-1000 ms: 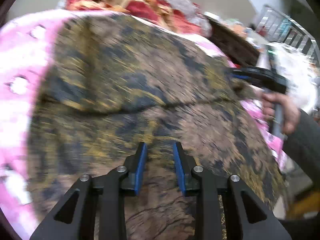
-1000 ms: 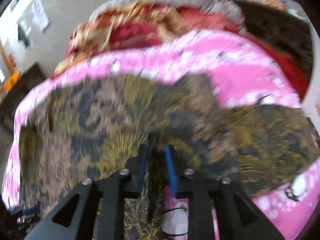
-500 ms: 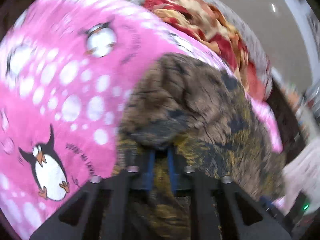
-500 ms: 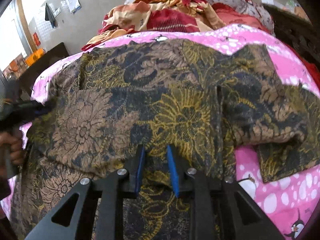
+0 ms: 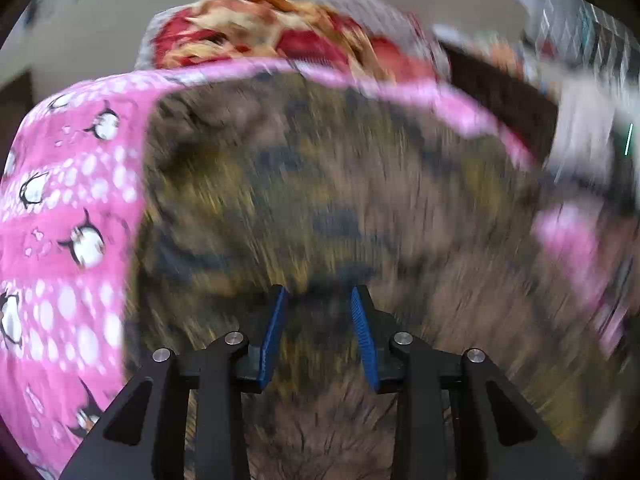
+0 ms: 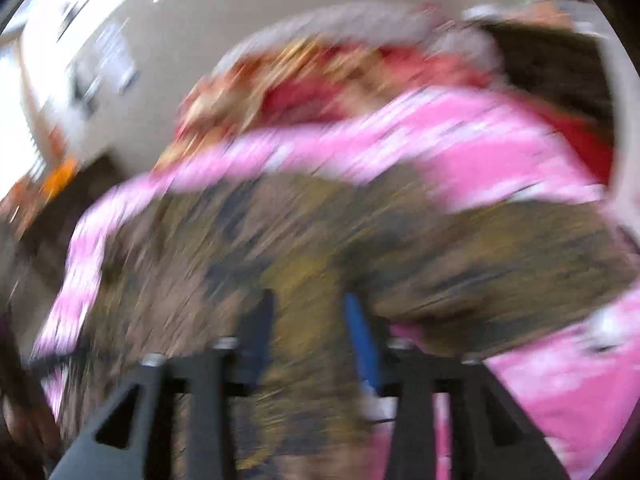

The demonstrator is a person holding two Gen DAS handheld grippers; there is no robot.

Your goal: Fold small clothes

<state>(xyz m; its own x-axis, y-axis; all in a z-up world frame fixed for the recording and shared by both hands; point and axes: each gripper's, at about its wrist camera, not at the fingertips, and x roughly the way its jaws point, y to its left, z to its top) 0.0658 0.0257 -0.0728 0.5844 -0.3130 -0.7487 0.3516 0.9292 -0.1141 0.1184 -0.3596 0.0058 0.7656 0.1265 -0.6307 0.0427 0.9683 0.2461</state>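
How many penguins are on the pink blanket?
About 6 show in the left wrist view, all down the blanket's left side; the patterned cloth may hide more.

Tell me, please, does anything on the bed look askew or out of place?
Nothing clearly odd. The brown patterned garment lies spread over the pink penguin blanket, with a rumpled red blanket heaped behind. Both views are too blurred to judge creases.

A bed covered by a pink fleece blanket printed with penguins and white dots (image 5: pixel 72 208) carries a brown, black and yellow floral garment (image 5: pixel 340 208) spread across it; a red-and-orange patterned cloth (image 5: pixel 280 36) is heaped at the far end.
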